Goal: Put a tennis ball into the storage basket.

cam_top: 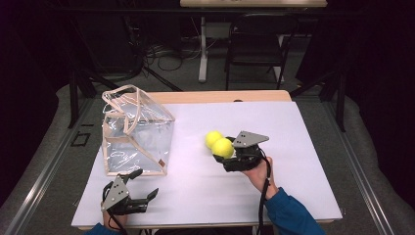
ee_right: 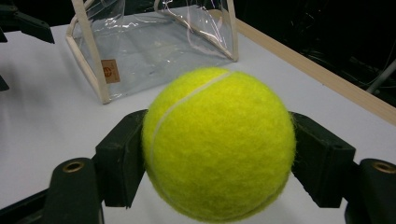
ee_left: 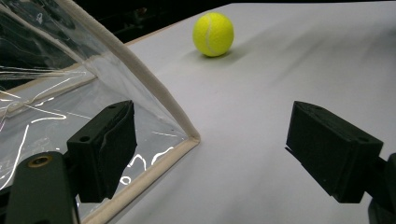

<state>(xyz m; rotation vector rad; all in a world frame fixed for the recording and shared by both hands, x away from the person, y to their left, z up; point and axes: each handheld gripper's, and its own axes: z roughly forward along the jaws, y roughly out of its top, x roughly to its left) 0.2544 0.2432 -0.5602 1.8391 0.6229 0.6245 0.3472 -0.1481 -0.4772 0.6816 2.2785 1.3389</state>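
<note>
Right hand-held gripper (cam_top: pixel 226 152) clamps a yellow tennis ball (ee_right: pixel 218 142) between its two black jaws, one pad pressed on each side, just above the white surface (cam_top: pixel 293 147). A second tennis ball (cam_top: pixel 213 138) rests on the surface, touching or just beside the held ball on its far side. Left hand-held gripper (cam_top: pixel 143 183) sits near the front edge with jaws spread wide and nothing between them, just beside the near corner of a clear plastic bag with beige trim (cam_top: pixel 137 132), which stands upright at the left.
</note>
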